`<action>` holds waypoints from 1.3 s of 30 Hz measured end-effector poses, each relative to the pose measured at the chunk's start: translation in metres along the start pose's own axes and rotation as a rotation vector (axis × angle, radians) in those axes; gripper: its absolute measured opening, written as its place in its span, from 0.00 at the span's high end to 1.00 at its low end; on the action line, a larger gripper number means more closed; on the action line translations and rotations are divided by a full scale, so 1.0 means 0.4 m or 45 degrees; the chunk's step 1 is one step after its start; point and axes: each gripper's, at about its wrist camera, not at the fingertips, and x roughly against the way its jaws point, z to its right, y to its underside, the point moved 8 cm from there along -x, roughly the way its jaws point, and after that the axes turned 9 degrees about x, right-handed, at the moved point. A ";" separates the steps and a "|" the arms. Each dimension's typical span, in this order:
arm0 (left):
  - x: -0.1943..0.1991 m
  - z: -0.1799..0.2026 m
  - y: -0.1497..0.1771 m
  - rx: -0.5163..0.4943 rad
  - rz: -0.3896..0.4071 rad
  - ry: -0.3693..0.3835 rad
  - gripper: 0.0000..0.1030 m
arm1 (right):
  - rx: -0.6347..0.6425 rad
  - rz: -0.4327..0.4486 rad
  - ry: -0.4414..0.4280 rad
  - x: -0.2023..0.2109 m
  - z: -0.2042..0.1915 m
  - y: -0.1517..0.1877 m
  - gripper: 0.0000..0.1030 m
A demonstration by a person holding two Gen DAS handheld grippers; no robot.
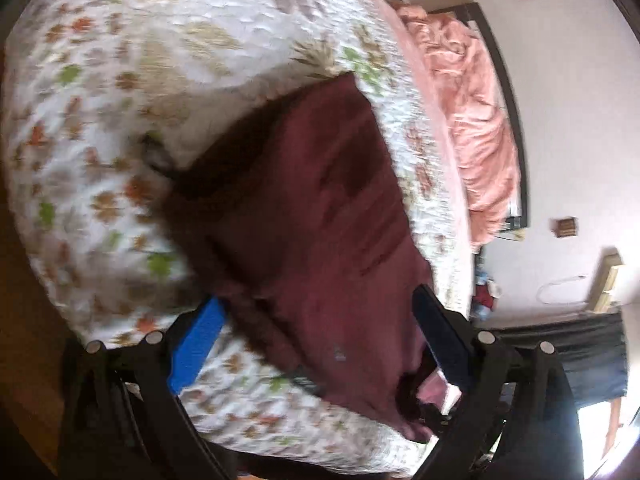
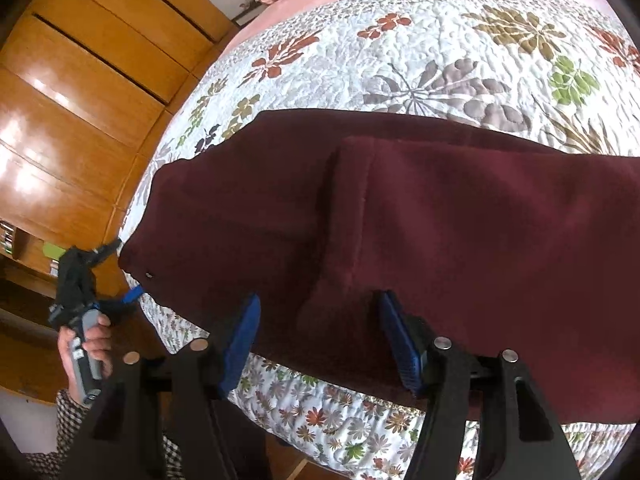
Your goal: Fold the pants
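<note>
The maroon pants [image 2: 400,220] lay across the middle of the right wrist frame, spread on the floral quilt [image 2: 440,52] of the bed, one layer folded over another. The right tool [image 2: 318,340] stood at bottom centre, its blue pads [image 2: 240,336] parted over the near edge of the fabric, gripping nothing. At lower left a hand [image 2: 90,344] held the left tool [image 2: 128,270] by the pants' end. In the blurred left wrist view, the left tool [image 1: 316,332] gaped wide around the pants [image 1: 312,220], not clamped.
</note>
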 end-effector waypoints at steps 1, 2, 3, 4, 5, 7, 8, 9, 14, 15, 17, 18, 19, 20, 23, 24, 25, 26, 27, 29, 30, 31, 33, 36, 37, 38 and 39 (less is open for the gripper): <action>0.001 0.013 -0.001 -0.012 0.007 0.013 0.12 | 0.005 0.000 0.005 -0.001 -0.001 0.000 0.38; 0.004 0.030 0.001 -0.026 0.010 0.056 0.12 | 0.007 0.001 0.006 -0.004 -0.002 -0.001 0.38; 0.016 0.053 0.004 -0.046 0.014 0.157 0.12 | 0.011 0.001 0.005 -0.005 -0.002 -0.001 0.37; 0.023 0.063 0.005 -0.060 0.016 0.209 0.12 | 0.014 0.002 0.006 -0.005 -0.003 -0.001 0.37; 0.027 0.068 0.005 -0.076 0.022 0.225 0.12 | 0.017 0.001 0.007 -0.007 -0.002 -0.001 0.37; 0.006 0.057 0.001 -0.078 0.017 0.141 0.12 | 0.016 -0.001 0.009 -0.009 -0.001 -0.003 0.37; -0.008 0.041 -0.002 -0.063 0.012 0.098 0.12 | 0.015 -0.001 0.012 -0.010 -0.001 -0.003 0.37; -0.026 0.019 -0.005 -0.038 0.004 0.048 0.12 | 0.014 -0.001 0.014 -0.014 -0.003 -0.005 0.37; -0.048 -0.006 -0.023 0.032 0.027 -0.012 0.12 | 0.032 0.000 0.013 -0.012 -0.002 -0.004 0.37; -0.049 -0.004 -0.025 0.046 0.032 -0.025 0.12 | 0.031 0.001 0.011 -0.011 -0.001 -0.004 0.37; -0.050 -0.001 -0.030 0.066 0.044 -0.031 0.13 | 0.028 0.004 0.005 -0.011 0.001 -0.005 0.37; -0.049 0.000 -0.032 0.077 0.051 -0.033 0.16 | 0.028 0.006 0.003 -0.011 0.002 -0.004 0.37; -0.046 -0.005 -0.033 0.078 0.059 -0.058 0.34 | 0.028 0.009 0.000 -0.011 0.002 -0.004 0.37; -0.043 -0.014 -0.035 0.078 0.070 -0.093 0.56 | 0.027 0.011 -0.005 -0.010 0.003 -0.003 0.37; -0.030 -0.034 -0.045 0.109 0.073 -0.079 0.70 | 0.021 0.014 -0.014 -0.010 0.006 -0.002 0.37; -0.029 -0.036 -0.046 0.109 0.071 -0.068 0.71 | 0.018 0.016 -0.014 -0.010 0.006 -0.001 0.37; -0.027 -0.034 -0.046 0.101 0.074 -0.063 0.72 | 0.020 0.016 -0.015 -0.009 0.006 0.000 0.37; -0.022 -0.029 -0.044 0.093 0.082 -0.057 0.74 | 0.023 0.016 -0.015 -0.009 0.005 0.001 0.37; -0.013 -0.016 -0.039 0.083 0.097 -0.039 0.75 | 0.027 0.016 -0.015 -0.008 0.006 0.002 0.37; 0.011 0.021 -0.030 0.043 0.121 0.014 0.76 | 0.029 0.019 -0.020 -0.007 0.005 0.004 0.37; 0.022 0.048 -0.024 0.004 0.130 0.041 0.77 | 0.025 0.020 -0.023 -0.006 0.005 0.004 0.37; 0.033 0.078 -0.016 -0.049 0.140 0.063 0.77 | 0.021 0.021 -0.026 -0.006 0.006 0.004 0.37; 0.039 0.108 -0.008 -0.119 0.152 0.064 0.77 | 0.015 0.022 -0.030 -0.004 0.006 0.004 0.37; 0.017 0.086 -0.023 -0.077 0.155 0.025 0.77 | 0.011 0.026 -0.033 -0.002 0.006 0.005 0.37; 0.005 0.057 -0.032 -0.033 0.154 -0.009 0.77 | 0.008 0.027 -0.035 -0.001 0.006 0.005 0.37; -0.002 0.028 -0.038 0.005 0.151 -0.037 0.77 | 0.006 0.027 -0.036 0.000 0.005 0.004 0.37; -0.010 0.002 -0.041 0.036 0.145 -0.056 0.77 | 0.003 0.026 -0.038 0.001 0.005 0.003 0.37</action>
